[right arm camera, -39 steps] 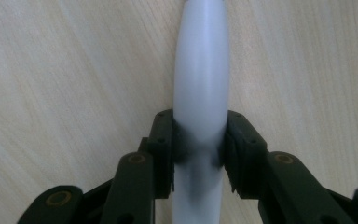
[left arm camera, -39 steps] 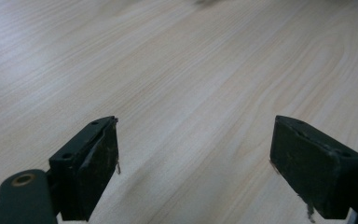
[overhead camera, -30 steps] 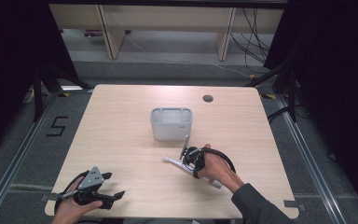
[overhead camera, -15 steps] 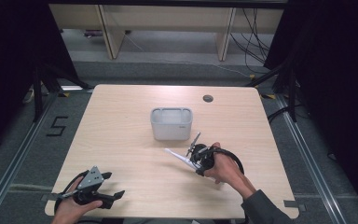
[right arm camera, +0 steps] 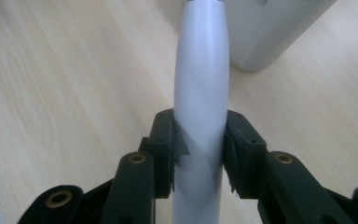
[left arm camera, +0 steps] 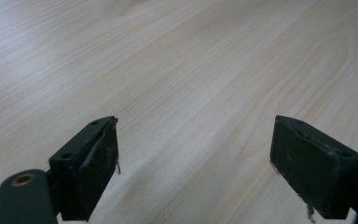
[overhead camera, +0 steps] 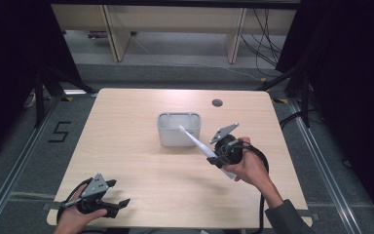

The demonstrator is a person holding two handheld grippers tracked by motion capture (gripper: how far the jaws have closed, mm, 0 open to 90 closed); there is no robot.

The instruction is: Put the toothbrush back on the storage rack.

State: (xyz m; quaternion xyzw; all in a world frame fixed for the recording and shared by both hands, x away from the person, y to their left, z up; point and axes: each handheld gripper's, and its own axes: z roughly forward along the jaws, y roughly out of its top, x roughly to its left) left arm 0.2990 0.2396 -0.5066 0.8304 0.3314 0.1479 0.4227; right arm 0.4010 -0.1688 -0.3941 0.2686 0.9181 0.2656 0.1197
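One white toothbrush [overhead camera: 195,140], smooth plastic: light, stiff, likely slippery, best taken at the thick handle. My right gripper [overhead camera: 217,157] has it clamped there, jaws closed on both sides of the handle [right arm camera: 200,93]. From the jaws the head points toward 10 o'clock, reaching over the front rim of the grey bin [overhead camera: 178,128] at table centre. One left gripper [overhead camera: 119,204], jaws wide apart and holding nothing, rests at 7 o'clock on the wooden table [overhead camera: 126,146], well apart from the toothbrush.

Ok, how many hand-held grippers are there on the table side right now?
2: the left hand-held gripper at the near left edge, open; the right hand-held gripper beside the bin, holding a toothbrush.
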